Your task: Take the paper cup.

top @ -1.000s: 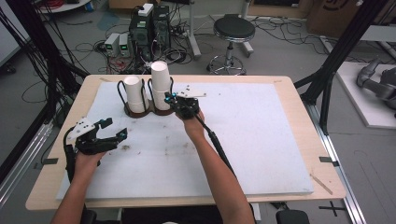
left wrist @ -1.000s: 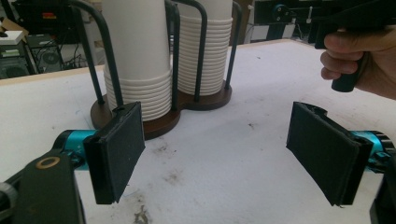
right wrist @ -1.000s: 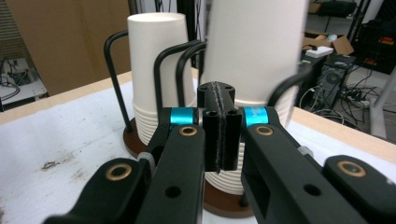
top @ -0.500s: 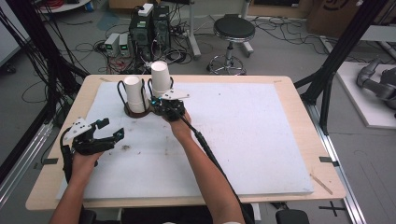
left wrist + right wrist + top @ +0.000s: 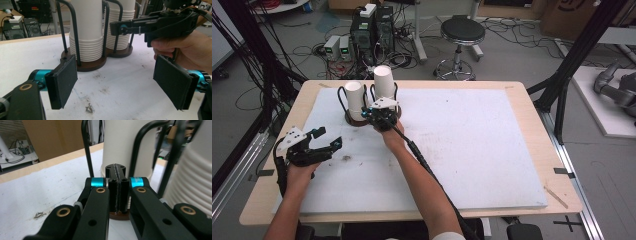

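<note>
Right gripper view: closed right hand-held gripper [image 5: 117, 192] before cup stack [image 5: 127, 147].

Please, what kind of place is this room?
Probably a lab or workshop for recording handling work. Computers with loose cables sit on the floor behind the table, a stool stands nearby, and a black frame surrounds the table.
</note>
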Demonstrator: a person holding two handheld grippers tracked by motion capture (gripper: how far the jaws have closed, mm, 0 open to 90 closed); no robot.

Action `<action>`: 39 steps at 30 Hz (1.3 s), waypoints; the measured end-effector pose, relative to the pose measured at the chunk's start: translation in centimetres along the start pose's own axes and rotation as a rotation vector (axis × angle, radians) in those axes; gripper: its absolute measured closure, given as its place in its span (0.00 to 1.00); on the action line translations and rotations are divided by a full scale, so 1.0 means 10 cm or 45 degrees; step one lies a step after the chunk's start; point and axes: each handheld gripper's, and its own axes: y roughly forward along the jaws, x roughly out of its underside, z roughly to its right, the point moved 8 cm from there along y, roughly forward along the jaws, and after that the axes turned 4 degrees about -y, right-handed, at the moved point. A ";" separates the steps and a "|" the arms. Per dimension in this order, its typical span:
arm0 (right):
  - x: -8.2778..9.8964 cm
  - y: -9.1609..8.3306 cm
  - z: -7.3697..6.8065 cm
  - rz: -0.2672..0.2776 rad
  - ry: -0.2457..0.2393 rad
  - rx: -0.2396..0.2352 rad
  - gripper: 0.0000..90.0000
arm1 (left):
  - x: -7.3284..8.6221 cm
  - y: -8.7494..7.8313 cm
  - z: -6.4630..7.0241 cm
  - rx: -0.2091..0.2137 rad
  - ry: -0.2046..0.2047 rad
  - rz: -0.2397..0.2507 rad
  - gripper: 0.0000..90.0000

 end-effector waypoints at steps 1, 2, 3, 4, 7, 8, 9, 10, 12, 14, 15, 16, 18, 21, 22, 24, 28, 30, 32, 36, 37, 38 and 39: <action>0.01 0.03 -0.02 -0.006 0.001 -0.005 1.00 | 0.00 0.00 -0.01 -0.002 -0.002 0.000 0.21; 0.01 0.05 -0.03 -0.013 -0.001 -0.010 1.00 | 0.00 0.00 -0.01 -0.005 -0.002 -0.001 0.21; 0.02 0.08 -0.05 -0.023 -0.002 -0.015 1.00 | 0.00 0.00 -0.02 -0.007 -0.002 -0.002 0.21; 0.03 0.10 -0.06 -0.029 -0.004 -0.018 1.00 | 0.00 0.00 -0.02 -0.010 -0.003 0.000 0.21; 0.06 0.18 -0.09 -0.065 -0.011 -0.019 1.00 | 0.01 -0.01 -0.03 -0.015 -0.008 0.004 0.21; 0.06 0.21 -0.11 -0.074 -0.007 -0.026 1.00 | 0.01 -0.01 -0.03 -0.015 -0.009 0.004 0.21; 0.06 0.21 -0.11 -0.074 -0.007 -0.026 1.00 | 0.01 -0.01 -0.04 -0.017 -0.011 0.003 0.21; 0.06 0.22 -0.12 -0.077 -0.003 -0.027 1.00 | 0.01 -0.01 -0.04 -0.017 -0.012 0.006 0.21; 0.08 0.24 -0.13 -0.093 -0.008 -0.029 1.00 | 0.01 -0.01 -0.04 -0.021 -0.015 0.011 0.21; 0.12 0.26 -0.12 -0.119 -0.010 -0.026 1.00 | 0.00 -0.01 -0.05 -0.021 -0.018 0.012 0.21; 0.16 0.27 -0.10 -0.138 0.010 -0.020 1.00 | 0.00 -0.01 -0.05 -0.020 -0.020 0.015 0.21; 0.16 0.27 -0.10 -0.138 0.010 -0.020 1.00 | 0.00 -0.01 -0.05 -0.019 -0.020 0.018 0.21; 0.17 0.28 -0.09 -0.142 0.027 -0.014 1.00 | 0.00 -0.01 -0.04 -0.021 -0.017 0.020 0.21; 0.17 0.29 -0.08 -0.146 0.033 -0.010 1.00 | 0.00 0.00 -0.04 -0.020 -0.024 0.020 0.21; 0.17 0.29 -0.08 -0.150 0.035 -0.009 1.00 | 0.00 0.00 -0.05 -0.020 -0.023 0.020 0.21; 0.18 0.30 -0.08 -0.166 0.027 -0.006 1.00 | 0.00 0.00 -0.05 -0.022 -0.023 0.017 0.21; 0.18 0.31 -0.07 -0.182 0.036 0.003 1.00 | 0.00 0.00 -0.06 -0.025 -0.022 0.021 0.21; 0.18 0.30 -0.06 -0.182 0.054 0.008 1.00 | -0.01 0.01 -0.06 -0.021 -0.026 0.026 0.21; 0.19 0.30 -0.06 -0.182 0.063 0.008 1.00 | -0.05 0.02 -0.06 -0.016 -0.023 0.037 0.21; 0.19 0.30 -0.05 -0.182 0.074 0.012 1.00 | -0.18 0.06 -0.10 -0.003 -0.021 0.061 0.21; 0.19 0.30 -0.05 -0.183 0.076 0.017 1.00 | -0.22 0.07 -0.12 -0.002 -0.025 0.060 0.21; 0.19 0.30 -0.04 -0.182 0.085 0.019 1.00 | -0.25 0.09 -0.15 0.000 -0.035 0.062 0.21; 0.19 0.30 -0.04 -0.183 0.088 0.020 1.00 | -0.29 0.10 -0.17 0.005 -0.039 0.064 0.21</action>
